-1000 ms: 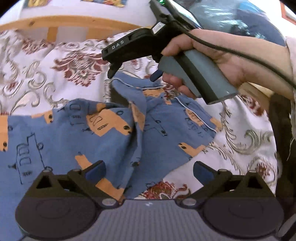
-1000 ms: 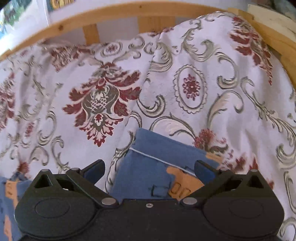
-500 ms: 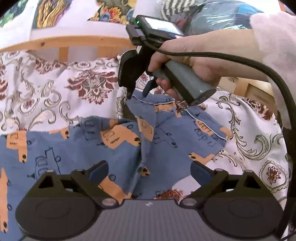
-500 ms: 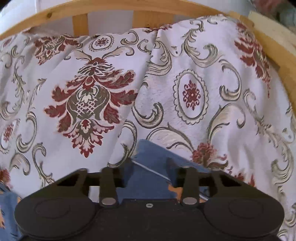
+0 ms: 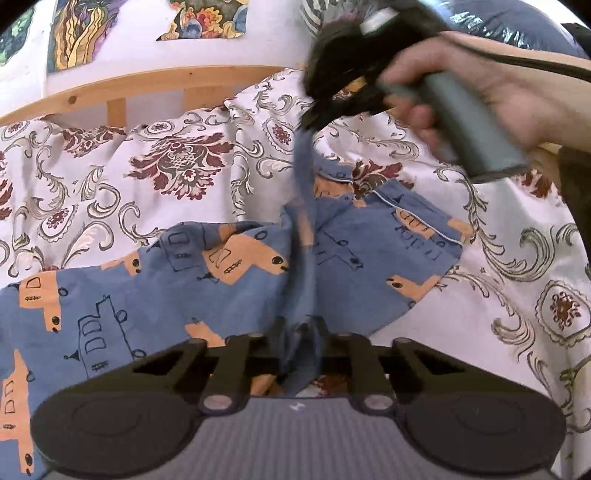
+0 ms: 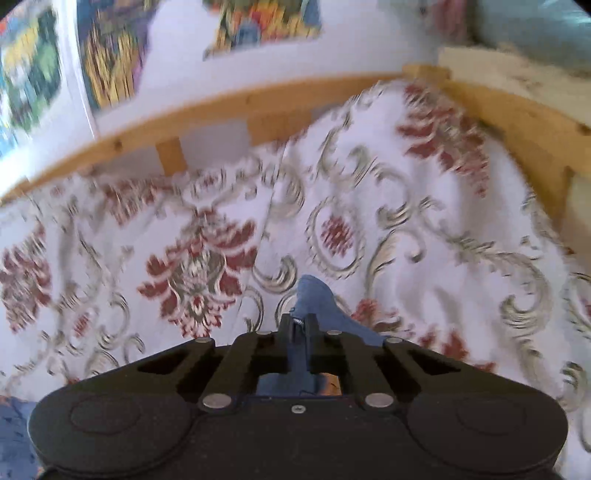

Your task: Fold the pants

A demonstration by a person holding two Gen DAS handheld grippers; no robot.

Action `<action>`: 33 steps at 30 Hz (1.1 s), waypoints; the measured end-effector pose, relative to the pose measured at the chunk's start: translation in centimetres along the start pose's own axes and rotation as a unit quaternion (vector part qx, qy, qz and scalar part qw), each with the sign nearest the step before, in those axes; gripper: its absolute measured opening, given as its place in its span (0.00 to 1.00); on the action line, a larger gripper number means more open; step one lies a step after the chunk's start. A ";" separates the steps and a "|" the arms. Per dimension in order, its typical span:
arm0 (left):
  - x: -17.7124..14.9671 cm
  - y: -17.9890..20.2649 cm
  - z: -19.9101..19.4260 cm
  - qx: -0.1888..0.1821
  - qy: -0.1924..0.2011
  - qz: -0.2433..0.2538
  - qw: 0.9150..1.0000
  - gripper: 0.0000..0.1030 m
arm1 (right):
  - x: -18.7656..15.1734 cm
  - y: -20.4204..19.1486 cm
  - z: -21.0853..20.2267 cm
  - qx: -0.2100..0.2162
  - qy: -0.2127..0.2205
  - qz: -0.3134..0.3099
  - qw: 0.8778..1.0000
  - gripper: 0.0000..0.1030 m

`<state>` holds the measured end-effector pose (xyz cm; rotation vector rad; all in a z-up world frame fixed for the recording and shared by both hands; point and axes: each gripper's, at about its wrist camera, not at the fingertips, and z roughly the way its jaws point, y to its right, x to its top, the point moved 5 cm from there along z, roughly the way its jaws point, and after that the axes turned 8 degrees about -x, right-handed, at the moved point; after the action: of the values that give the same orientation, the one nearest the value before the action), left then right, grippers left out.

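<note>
Blue pants with orange vehicle prints lie spread on a floral bedspread. My left gripper is shut on a ridge of the blue fabric near the middle of the pants. That ridge runs taut up to my right gripper, held by a hand at the upper right and lifted above the bed. In the right wrist view my right gripper is shut on an edge of the pants, and blue cloth pokes out past the fingertips.
A wooden bed rail runs along the far edge, with colourful pictures on the white wall behind it. In the right wrist view the rail also bounds the right side. Bare bedspread lies beyond the pants.
Both grippers went from open to shut on the pants. The right gripper lifted its edge off the bed, stretching a ridge of cloth between the two.
</note>
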<state>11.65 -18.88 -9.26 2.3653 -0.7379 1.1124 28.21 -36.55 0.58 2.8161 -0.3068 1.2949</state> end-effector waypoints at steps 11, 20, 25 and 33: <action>0.7 1.0 -2.3 -0.009 -0.009 0.076 0.997 0.01 | -4.7 9.0 -10.5 -0.015 0.082 0.057 0.995 0.05; -1.0 2.8 -1.3 -0.010 -0.074 0.163 0.984 0.01 | -13.4 14.3 -9.2 -0.043 0.002 0.150 0.988 0.05; -1.1 3.3 -1.4 0.003 -0.094 0.199 0.976 0.01 | -14.4 13.4 -9.9 -0.048 0.000 0.147 0.988 0.05; -0.8 3.4 -1.8 -0.021 -0.130 0.229 0.964 0.01 | -15.8 13.0 -8.8 -0.046 -0.018 0.142 0.989 0.14</action>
<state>8.07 -20.17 -8.33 2.3950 -1.4431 0.9435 9.13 -45.72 -6.33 2.7970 -0.7740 1.2358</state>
